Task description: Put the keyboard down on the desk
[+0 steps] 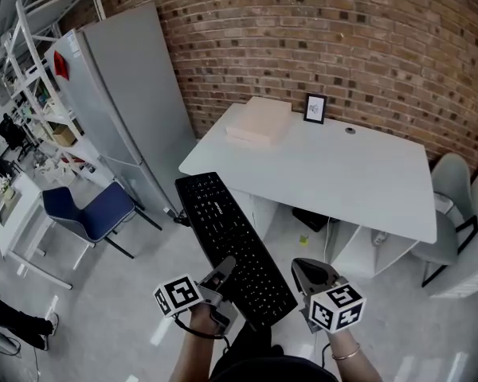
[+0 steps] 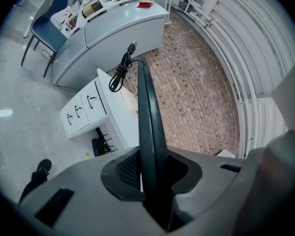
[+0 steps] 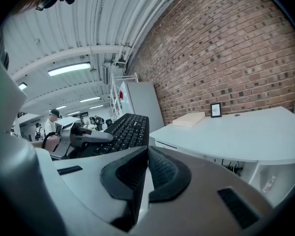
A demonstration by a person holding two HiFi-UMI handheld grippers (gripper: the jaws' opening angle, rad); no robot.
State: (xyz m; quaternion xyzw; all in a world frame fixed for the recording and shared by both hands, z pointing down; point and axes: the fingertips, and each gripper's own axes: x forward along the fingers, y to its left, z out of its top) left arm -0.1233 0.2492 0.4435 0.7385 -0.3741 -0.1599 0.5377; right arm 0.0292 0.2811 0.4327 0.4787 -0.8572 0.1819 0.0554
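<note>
A black keyboard (image 1: 231, 245) hangs in the air in front of the white desk (image 1: 342, 173), running from the desk's near left corner back toward me. My left gripper (image 1: 223, 269) is shut on its near left edge. In the left gripper view the keyboard (image 2: 150, 127) stands edge-on between the jaws, and its coiled cable (image 2: 120, 73) dangles at the far end. My right gripper (image 1: 307, 273) hovers just right of the keyboard's near end, shut and empty. In the right gripper view the keyboard (image 3: 125, 132) and the left gripper (image 3: 81, 137) lie to the left, the desk (image 3: 246, 132) to the right.
On the desk's far left sit a beige box (image 1: 259, 123) and a small picture frame (image 1: 315, 108). A tall grey cabinet (image 1: 127, 94) and a blue chair (image 1: 92, 213) stand to the left, a grey chair (image 1: 450, 205) to the right. White drawers (image 2: 83, 112) sit under the desk.
</note>
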